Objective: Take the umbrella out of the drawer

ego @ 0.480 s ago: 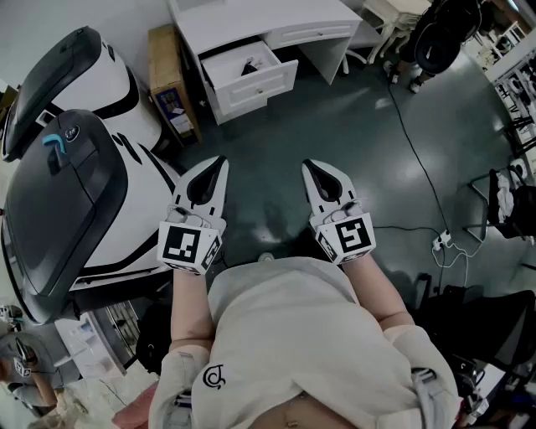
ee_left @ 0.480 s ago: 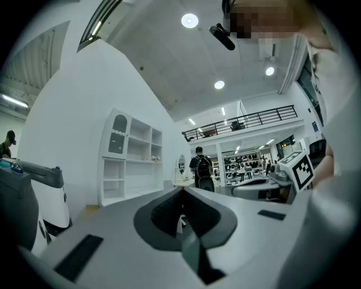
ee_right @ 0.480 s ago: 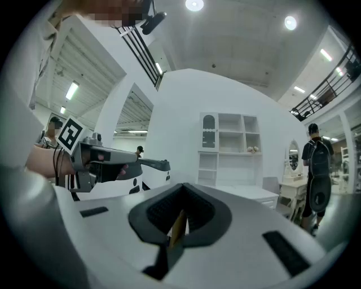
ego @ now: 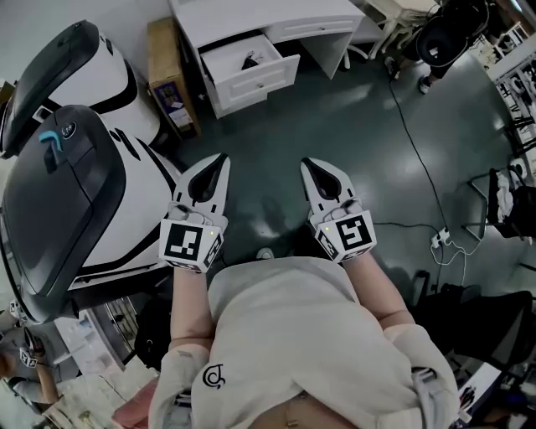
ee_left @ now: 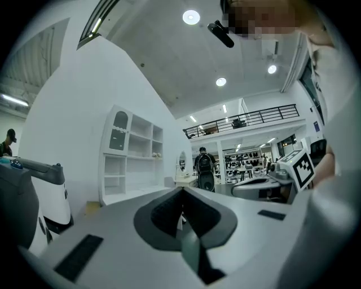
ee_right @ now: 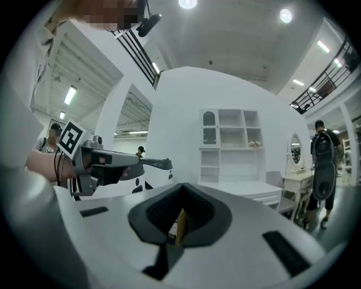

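Drawer open, umbrella not yet taken, both tools empty.
The white table (ego: 276, 17) stands across the dark floor, well apart from the person, and its drawer (ego: 266, 82) is already pulled out on the near side, so the opening step looks done. The whole approach, grasp and lift are left to do. The left tool (ego: 221, 159) and right tool (ego: 306, 162) are held level side by side, far short of the table and aimed toward it. Each has its jaws pressed together with nothing between them. The umbrella (ego: 250, 59) lies inside the table's open drawer. It shows only as a small dark, folded-looking shape against the white lining, too small to make out its handle or strap.
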`<state>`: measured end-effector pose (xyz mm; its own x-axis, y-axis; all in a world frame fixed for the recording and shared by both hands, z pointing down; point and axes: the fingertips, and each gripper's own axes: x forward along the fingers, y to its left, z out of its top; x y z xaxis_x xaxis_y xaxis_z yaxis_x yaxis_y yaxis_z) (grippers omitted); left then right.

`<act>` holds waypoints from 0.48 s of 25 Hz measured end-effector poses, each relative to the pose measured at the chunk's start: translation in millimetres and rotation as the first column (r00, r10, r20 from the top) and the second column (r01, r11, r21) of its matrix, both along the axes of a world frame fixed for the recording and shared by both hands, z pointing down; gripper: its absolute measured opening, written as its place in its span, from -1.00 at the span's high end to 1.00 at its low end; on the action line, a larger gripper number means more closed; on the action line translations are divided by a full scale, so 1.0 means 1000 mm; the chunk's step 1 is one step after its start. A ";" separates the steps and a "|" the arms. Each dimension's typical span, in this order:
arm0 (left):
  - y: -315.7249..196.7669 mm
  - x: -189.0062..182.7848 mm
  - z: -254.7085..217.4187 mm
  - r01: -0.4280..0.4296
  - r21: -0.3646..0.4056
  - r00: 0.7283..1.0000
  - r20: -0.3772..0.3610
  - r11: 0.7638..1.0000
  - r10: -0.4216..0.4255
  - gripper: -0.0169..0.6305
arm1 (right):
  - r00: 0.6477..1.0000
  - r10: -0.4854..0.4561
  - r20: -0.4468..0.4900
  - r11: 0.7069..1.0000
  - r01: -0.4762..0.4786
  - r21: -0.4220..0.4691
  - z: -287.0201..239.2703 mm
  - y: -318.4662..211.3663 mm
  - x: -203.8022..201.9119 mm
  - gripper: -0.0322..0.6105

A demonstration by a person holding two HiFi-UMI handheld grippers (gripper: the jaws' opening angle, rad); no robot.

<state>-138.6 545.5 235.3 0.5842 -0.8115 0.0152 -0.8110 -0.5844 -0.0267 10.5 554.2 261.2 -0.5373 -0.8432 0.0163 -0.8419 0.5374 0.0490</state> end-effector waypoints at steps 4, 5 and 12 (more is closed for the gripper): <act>-0.012 0.000 0.008 0.020 -0.019 1.000 -0.005 1.000 -0.020 0.91 | 1.000 0.007 0.014 1.000 -0.006 -0.028 0.008 -0.016 0.004 0.88; -0.017 0.000 0.011 0.028 -0.026 1.000 -0.003 0.999 -0.028 0.91 | 1.000 0.007 0.017 0.999 -0.006 -0.038 0.011 -0.021 0.006 0.88; -0.073 0.013 0.028 0.121 -0.058 0.993 0.007 0.991 -0.121 0.91 | 0.998 -0.061 0.016 0.997 0.062 -0.048 0.021 -0.094 0.024 0.88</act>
<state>-125.2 472.5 263.1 0.4815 -0.8739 0.0665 -0.8759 -0.4825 0.0012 34.1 459.8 282.2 -0.5884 -0.8071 0.0481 -0.8078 0.5894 0.0094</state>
